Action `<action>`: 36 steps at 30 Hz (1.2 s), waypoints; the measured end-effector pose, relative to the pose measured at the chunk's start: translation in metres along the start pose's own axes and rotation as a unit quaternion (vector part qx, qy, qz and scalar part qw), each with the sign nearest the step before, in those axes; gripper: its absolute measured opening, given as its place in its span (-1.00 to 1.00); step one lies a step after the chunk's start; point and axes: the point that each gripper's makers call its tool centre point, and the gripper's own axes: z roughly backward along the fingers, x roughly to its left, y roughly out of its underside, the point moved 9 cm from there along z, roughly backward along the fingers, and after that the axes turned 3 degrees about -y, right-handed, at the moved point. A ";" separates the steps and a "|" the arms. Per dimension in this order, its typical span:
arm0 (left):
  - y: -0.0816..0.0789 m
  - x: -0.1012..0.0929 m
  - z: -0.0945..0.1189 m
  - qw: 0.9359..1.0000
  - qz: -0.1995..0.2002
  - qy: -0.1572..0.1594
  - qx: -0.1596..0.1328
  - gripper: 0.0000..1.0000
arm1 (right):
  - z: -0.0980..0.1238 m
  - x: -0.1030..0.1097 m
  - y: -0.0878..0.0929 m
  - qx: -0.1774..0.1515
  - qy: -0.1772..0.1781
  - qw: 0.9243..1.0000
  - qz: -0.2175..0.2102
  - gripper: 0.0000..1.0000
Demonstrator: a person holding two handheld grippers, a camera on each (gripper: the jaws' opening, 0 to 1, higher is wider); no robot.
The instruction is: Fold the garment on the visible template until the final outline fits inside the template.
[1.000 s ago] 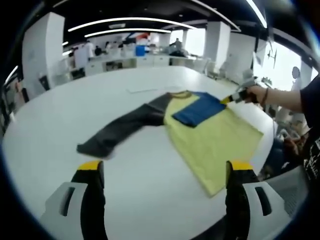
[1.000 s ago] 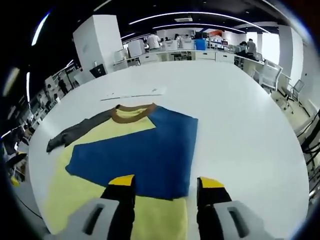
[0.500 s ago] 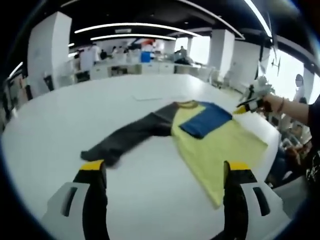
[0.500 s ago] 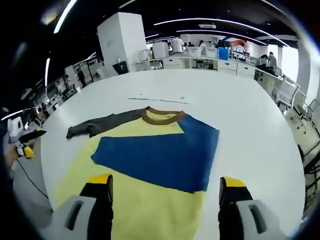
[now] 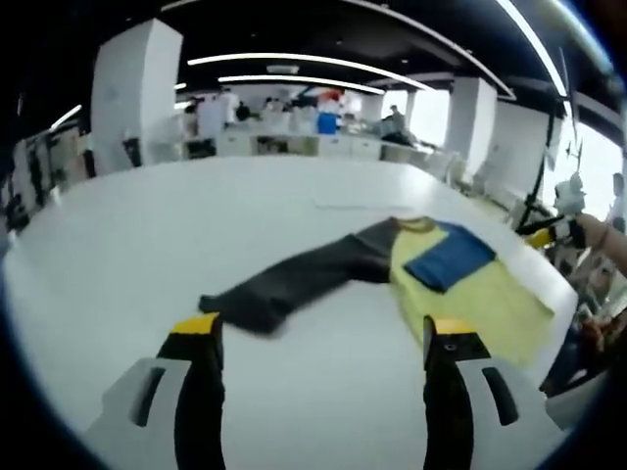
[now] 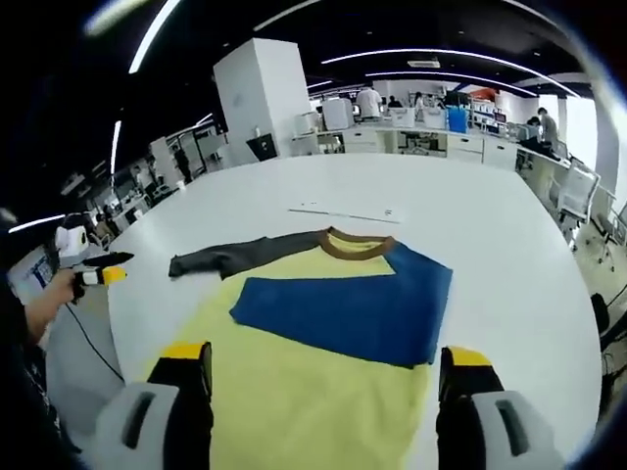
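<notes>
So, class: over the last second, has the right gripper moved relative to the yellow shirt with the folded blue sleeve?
Yes. The right gripper has drawn back from the yellow shirt: its blue sleeve now lies well beyond the opened jaws.

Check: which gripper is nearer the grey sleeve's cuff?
Left. The cuff lies just beyond the open left gripper. The open right gripper hangs over the yellow hem, the shirt body between it and the cuff.

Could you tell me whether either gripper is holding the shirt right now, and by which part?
Nothing is held: the left gripper and the right gripper are open above the shirt.
</notes>
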 end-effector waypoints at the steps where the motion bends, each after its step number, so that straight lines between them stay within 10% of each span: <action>1: 0.000 0.003 -0.001 1.000 0.003 -0.004 0.000 0.54 | 0.001 0.001 0.000 -0.002 0.001 1.000 -0.001 0.92; 36: 0.024 0.071 -0.081 0.991 0.051 -0.100 0.072 -0.27 | 0.035 0.033 0.008 0.000 0.021 0.999 0.038 0.84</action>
